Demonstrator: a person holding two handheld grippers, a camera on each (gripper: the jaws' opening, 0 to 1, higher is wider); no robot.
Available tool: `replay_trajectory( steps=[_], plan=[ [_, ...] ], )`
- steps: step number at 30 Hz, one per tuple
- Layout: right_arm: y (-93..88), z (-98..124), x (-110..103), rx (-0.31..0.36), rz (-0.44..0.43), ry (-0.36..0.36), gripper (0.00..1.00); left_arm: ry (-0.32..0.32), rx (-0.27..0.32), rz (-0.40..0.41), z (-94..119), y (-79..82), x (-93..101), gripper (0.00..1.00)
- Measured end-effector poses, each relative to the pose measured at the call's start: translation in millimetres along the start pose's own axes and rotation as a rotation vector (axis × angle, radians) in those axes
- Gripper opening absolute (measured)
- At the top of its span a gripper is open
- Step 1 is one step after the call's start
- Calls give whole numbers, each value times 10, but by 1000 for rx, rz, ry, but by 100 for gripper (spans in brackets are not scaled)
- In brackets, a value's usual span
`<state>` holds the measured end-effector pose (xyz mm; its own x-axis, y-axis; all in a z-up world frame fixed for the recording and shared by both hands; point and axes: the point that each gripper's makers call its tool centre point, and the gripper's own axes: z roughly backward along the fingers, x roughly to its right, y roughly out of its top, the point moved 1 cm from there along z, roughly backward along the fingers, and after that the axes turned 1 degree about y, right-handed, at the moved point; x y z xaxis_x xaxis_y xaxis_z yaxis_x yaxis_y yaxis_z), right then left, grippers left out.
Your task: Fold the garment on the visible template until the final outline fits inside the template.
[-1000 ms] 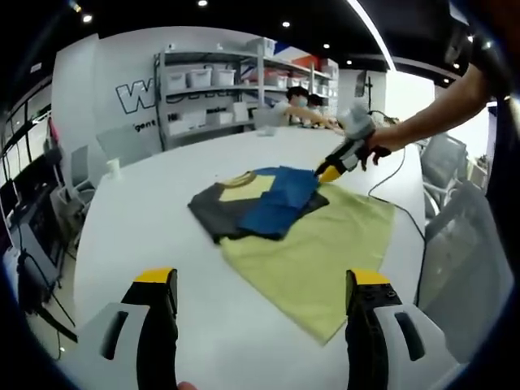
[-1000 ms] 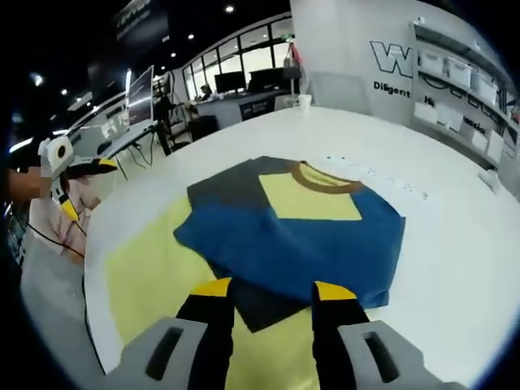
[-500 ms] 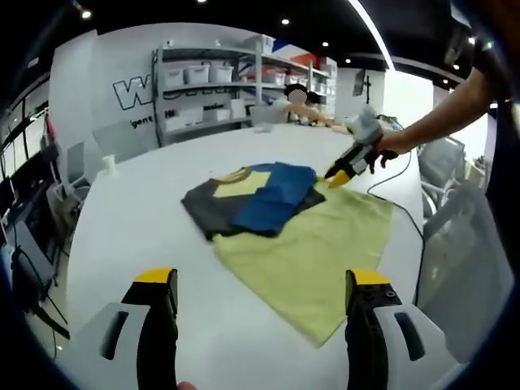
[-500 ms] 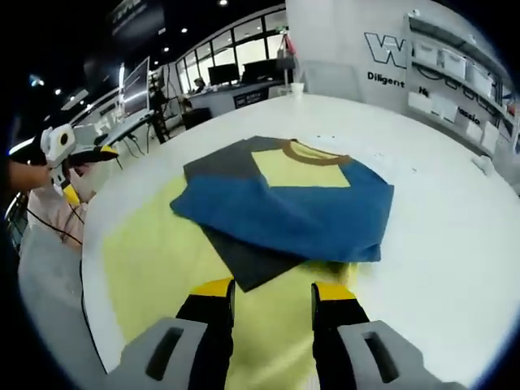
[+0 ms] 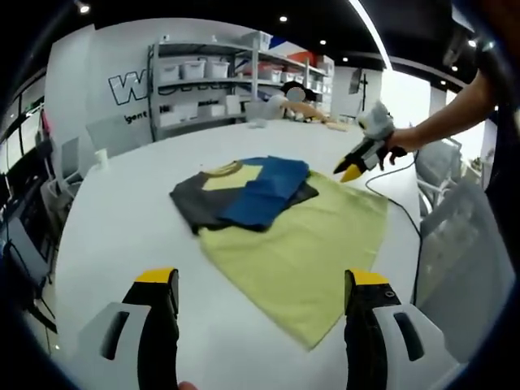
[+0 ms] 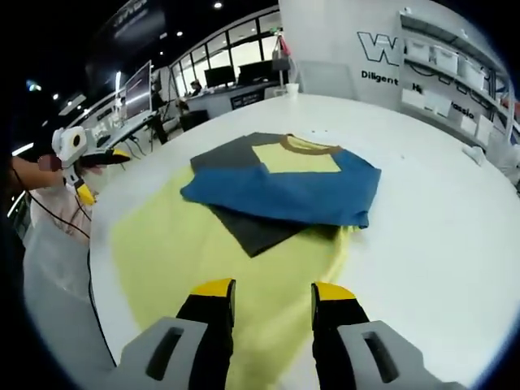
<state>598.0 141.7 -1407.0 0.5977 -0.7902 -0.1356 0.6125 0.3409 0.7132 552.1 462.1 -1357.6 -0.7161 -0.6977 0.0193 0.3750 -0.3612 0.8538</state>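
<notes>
The folded garment [image 5: 244, 192], blue over dark grey with a yellow patch and a brown collar, lies on the far end of the yellow-green template [image 5: 305, 248] on the white table [image 5: 122, 236]. My left gripper [image 5: 260, 325] is well short of the template, jaws wide apart and empty. A hand holds my right gripper [image 5: 354, 171] in the air just past the template's far right corner. In the right gripper view the garment [image 6: 284, 187] covers the template's [image 6: 219, 268] far part. My right gripper [image 6: 273, 313] hovers over the template's near edge, jaws a little apart and empty. My left gripper [image 6: 101, 175] shows at the left.
Shelves with white bins [image 5: 207, 77] stand behind the table, and people work at its far end [image 5: 296, 93]. A cup [image 5: 101, 156] sits far left. A black cable [image 5: 398, 199] runs along the right edge beside chairs [image 5: 447, 162]. Desks with monitors [image 6: 236, 81] line the background.
My right gripper has drawn back from the garment's edge and risen to the right. Both cameras have pulled away, so the garment looks smaller. The garment itself has not shifted.
</notes>
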Motion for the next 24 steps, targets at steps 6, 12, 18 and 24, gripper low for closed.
replay_trajectory(
  steps=[6, 12, 18, 24],
  plan=[
    [-161, 86, -65, -19, 19, 8, 32, -18, -18, -18, -49, -85, 86, 83],
    [-313, 197, -98, -25, 2, 7, 33, -34, -30, -22, -81, -167, 152, 82],
    [-432, 306, -165, -21, -5, 15, 34, -45, -44, -51, -99, -240, 205, 81],
    [-575, 373, -233, -35, 4, 19, 34, -63, -66, -74, -102, -309, 265, 81]
  ],
)
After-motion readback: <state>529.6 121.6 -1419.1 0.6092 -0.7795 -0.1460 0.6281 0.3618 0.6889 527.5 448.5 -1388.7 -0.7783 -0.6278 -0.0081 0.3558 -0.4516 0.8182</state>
